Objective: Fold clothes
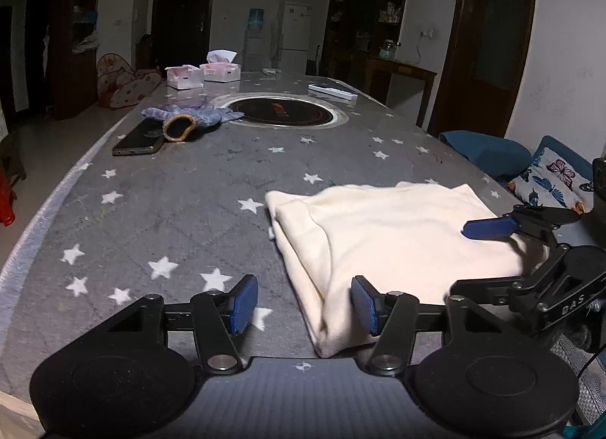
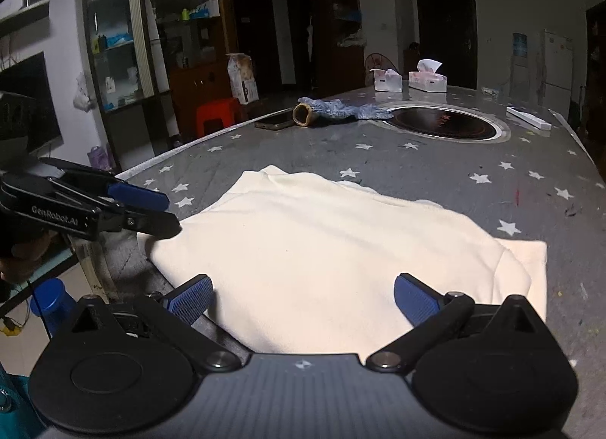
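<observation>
- My grey star-printed tablecloth (image 1: 170, 189) carries the folded cream cotton garment (image 2: 322, 249) at its near edge.
- My right gripper (image 2: 303, 300) gapes wide above it, gripping nothing.
- My left gripper (image 1: 305, 304) stands apart, straddling the garment's corner.

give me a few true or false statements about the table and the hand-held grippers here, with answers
1. The cream garment lies folded on the star-patterned table. True.
2. The right hand-held gripper is clamped on the garment. False: its jaws stand wide open, gripping nothing.
3. A knit glove lies partly on a phone. True.
4. The left hand-held gripper holds a tissue box. False: its jaws are open and empty; both tissue boxes sit at the far end.
5. The round cooktop has a pot on it. False: it is bare.
</observation>
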Tool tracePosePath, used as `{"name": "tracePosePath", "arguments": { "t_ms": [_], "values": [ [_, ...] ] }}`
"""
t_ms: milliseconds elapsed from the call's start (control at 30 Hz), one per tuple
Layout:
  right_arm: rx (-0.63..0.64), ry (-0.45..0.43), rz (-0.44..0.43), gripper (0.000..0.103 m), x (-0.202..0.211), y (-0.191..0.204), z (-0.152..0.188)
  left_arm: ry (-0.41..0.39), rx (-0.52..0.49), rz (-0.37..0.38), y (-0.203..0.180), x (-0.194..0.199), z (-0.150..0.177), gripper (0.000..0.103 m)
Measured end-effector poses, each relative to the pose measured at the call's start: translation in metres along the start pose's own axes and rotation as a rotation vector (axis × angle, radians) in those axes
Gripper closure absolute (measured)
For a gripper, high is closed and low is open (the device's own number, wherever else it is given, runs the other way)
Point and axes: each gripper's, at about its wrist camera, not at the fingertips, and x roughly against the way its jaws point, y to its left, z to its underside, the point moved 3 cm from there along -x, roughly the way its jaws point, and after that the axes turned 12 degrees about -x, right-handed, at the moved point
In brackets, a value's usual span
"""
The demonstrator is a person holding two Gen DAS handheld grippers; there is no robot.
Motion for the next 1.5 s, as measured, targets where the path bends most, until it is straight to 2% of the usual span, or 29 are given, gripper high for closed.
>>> {"name": "tracePosePath", "arguments": {
  "t_ms": [133, 433, 567, 633, 833, 933, 1133, 1300, 1500],
  "values": [
    [0.095, -0.004, -0.015, 0.001, 0.006, 0.021, -0.008, 0.009, 0.043, -0.029, 0.013, 0.004, -0.002, 0.042],
    [0.372, 0.07, -0.115, 0.024, -0.005, 0.083, -0.01, 0.039, 0.169, -0.042, 0.035, 0.006, -0.007, 0.04],
    [0.466, 0.118, -0.144, 0.042, -0.019, 0.105, -0.009, 0.039, 0.207, -0.022, 0.04, 0.006, -0.008, 0.037],
    [0.505, 0.138, -0.148, 0.047, -0.024, 0.112, -0.007, 0.036, 0.231, -0.001, 0.042, 0.003, -0.01, 0.036],
    [0.609, 0.175, -0.097, 0.068, -0.039, 0.127, 0.0, 0.039, 0.335, 0.069, 0.05, -0.005, -0.014, 0.034],
    [0.588, 0.173, -0.078, 0.084, -0.039, 0.124, -0.004, 0.043, 0.403, 0.112, 0.052, -0.011, -0.015, 0.031],
    [0.497, 0.142, -0.097, 0.093, -0.03, 0.111, -0.017, 0.059, 0.554, 0.178, 0.06, -0.022, -0.015, 0.029],
    [0.36, 0.097, -0.128, 0.094, -0.015, 0.096, -0.036, 0.069, 0.675, 0.226, 0.063, -0.029, -0.015, 0.026],
    [0.287, 0.046, -0.143, 0.094, -0.001, 0.082, -0.05, 0.086, 0.779, 0.304, 0.055, -0.043, -0.02, 0.026]
  ]
}}
